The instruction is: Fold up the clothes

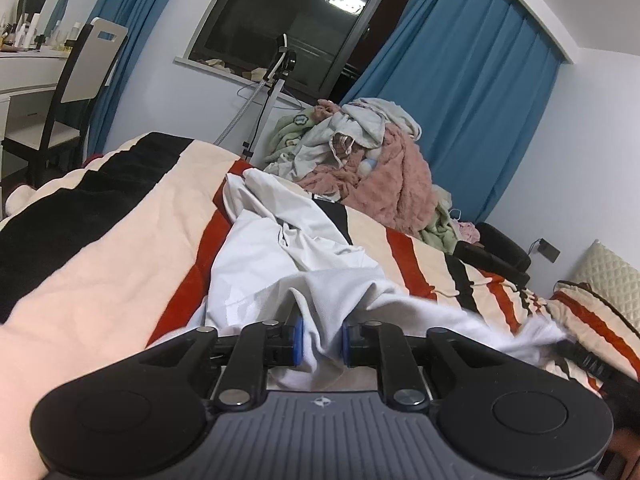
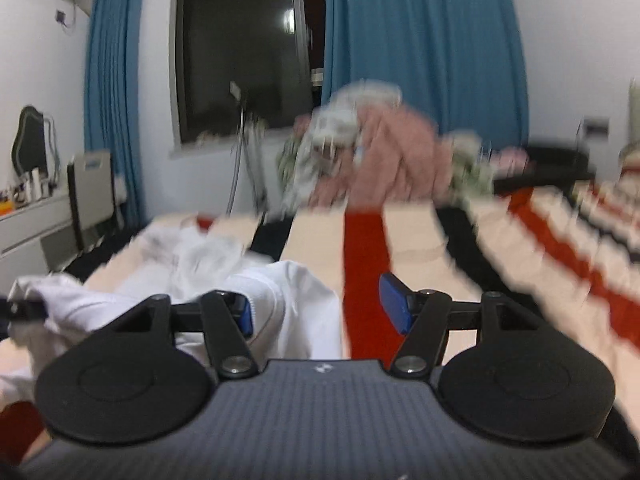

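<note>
A white garment (image 1: 280, 264) lies crumpled on the striped blanket (image 1: 120, 248) that covers the bed. My left gripper (image 1: 323, 342) is shut on a fold of the garment near its close edge, with cloth bunched between the blue pads (image 1: 298, 338). From there the cloth stretches right toward a black finger of the other gripper (image 1: 580, 356). The right wrist view is blurred by motion. In it my right gripper (image 2: 320, 310) stands open with its jaws wide apart. The white garment (image 2: 288, 300) lies against its left pad (image 2: 248, 316) and partly in the gap.
A heap of pink, grey and green clothes (image 1: 360, 152) sits at the bed's far side. A tripod stand (image 1: 272, 80) rises below the dark window. A chair (image 1: 80, 80) and a dressing table (image 1: 24, 68) stand at the left, and a quilted pillow (image 1: 608, 280) lies at the right.
</note>
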Action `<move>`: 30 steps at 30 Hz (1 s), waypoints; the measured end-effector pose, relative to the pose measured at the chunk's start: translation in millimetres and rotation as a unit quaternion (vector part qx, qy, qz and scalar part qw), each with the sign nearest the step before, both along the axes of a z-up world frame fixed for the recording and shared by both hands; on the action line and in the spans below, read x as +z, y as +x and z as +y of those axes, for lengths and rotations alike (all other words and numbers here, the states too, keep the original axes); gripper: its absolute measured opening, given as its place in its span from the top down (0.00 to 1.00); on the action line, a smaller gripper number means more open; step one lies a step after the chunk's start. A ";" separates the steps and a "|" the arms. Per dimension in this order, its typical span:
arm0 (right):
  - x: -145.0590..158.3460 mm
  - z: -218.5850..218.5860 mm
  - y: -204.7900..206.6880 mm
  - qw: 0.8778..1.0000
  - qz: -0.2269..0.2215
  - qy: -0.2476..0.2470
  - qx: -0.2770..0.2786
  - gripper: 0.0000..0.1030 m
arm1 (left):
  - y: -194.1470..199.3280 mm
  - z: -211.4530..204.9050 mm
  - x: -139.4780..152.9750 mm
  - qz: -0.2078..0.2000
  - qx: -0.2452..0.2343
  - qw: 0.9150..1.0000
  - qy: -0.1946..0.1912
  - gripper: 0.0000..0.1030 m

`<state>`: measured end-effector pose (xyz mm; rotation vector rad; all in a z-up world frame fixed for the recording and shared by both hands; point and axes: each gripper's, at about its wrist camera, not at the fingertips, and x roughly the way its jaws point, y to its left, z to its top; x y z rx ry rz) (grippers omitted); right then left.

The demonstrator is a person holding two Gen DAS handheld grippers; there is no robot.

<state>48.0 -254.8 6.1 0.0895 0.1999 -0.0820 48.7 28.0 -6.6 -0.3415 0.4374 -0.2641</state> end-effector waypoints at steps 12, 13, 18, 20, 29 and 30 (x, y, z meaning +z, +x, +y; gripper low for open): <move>26.3 -5.1 -26.0 0.996 -0.087 -0.013 0.004 0.39 | -45.1 -8.2 9.3 0.006 0.000 1.000 0.020 0.51; 26.7 -7.5 -25.7 0.997 -0.081 -0.004 0.015 0.37 | -52.5 -10.8 10.3 0.005 0.002 1.000 0.024 0.46; 27.6 -10.4 -28.7 0.996 -0.065 0.027 0.052 0.38 | -97.4 -32.8 17.5 -0.035 0.023 0.996 0.081 0.24; 28.9 -9.9 -31.9 0.996 -0.066 0.030 0.056 0.38 | -112.3 -43.7 20.1 -0.062 0.015 0.993 0.100 0.18; 34.2 -10.3 -41.6 0.995 -0.062 0.051 0.063 0.38 | -102.7 -130.8 6.3 -0.135 -0.075 0.967 0.203 0.09; 34.5 -11.1 -41.9 0.995 -0.060 0.056 0.064 0.38 | -97.4 -141.3 1.9 -0.139 -0.078 0.964 0.212 0.09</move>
